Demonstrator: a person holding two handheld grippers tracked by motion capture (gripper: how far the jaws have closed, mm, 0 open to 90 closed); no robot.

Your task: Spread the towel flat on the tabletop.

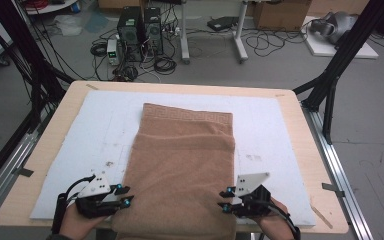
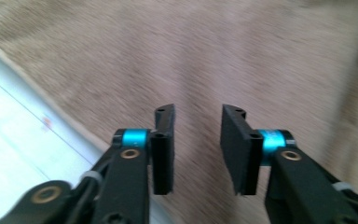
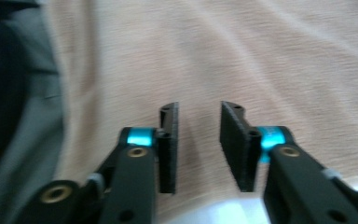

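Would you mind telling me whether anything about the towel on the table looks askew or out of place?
The folded brown towel is folded unevenly: its patterned far layer sticks out beyond the top layer, and its near end hangs over the front of the white mat. Nothing looks spilled or damaged.

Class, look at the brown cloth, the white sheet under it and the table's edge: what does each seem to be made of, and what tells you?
The towel: soft terry-like cloth, matte, with a fuzzy nap and a woven key-pattern border. The white sheet: probably foam or matte board, flat and dull; hard to tell which. The table: pale wood or wood-look laminate, with faint grain showing along its rim.
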